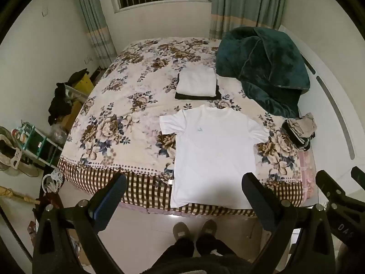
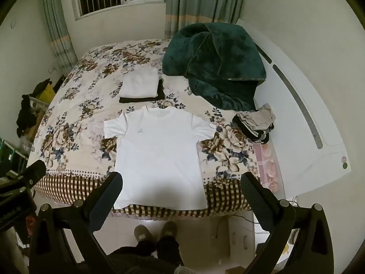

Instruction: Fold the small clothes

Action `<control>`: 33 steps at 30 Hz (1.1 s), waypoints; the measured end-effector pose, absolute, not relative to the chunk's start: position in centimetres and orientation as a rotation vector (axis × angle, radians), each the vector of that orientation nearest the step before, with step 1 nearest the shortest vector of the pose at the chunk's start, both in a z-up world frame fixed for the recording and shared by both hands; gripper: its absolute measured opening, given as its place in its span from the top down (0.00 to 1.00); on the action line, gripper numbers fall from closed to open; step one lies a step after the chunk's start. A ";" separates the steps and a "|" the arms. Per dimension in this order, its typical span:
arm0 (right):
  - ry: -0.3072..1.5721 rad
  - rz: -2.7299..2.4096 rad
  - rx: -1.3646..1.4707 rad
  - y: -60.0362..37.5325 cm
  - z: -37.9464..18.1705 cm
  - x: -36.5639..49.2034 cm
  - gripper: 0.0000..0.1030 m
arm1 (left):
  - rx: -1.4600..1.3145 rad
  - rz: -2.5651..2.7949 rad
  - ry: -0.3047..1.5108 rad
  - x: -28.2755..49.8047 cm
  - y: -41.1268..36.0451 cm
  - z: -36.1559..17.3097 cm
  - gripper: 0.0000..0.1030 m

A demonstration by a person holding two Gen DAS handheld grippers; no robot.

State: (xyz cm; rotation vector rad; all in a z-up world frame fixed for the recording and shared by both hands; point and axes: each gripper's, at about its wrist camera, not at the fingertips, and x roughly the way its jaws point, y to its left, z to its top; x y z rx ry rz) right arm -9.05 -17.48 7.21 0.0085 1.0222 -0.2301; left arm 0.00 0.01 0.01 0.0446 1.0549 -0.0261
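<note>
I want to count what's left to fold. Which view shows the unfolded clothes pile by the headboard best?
The right wrist view: the pile sits nearer the picture's middle, less warped, its striped piece showing. The left wrist view has the same pile squeezed toward the right edge. Neither separates the items enough to count.

Both my wrist cameras sit above foot of bed (image 1: 136,105), angled steeply down, well back from it. Left view looks from slightly further left, right view from further right. Both share white T-shirt (image 1: 212,150) (image 2: 159,148), folded stack (image 1: 197,83), green blanket (image 2: 214,61), my slippers (image 1: 194,229).
</note>
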 end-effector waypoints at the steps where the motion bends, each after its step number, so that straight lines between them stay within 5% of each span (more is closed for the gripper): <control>1: 1.023 -0.231 0.007 -17.5 7.2 -9.1 0.00 | 0.049 -0.024 1.048 0.0 0.0 0.0 0.00; 33: 1.009 -0.227 -0.011 -17.2 10.0 -9.9 0.00 | 0.052 -0.044 1.035 -0.2 0.0 1.3 0.00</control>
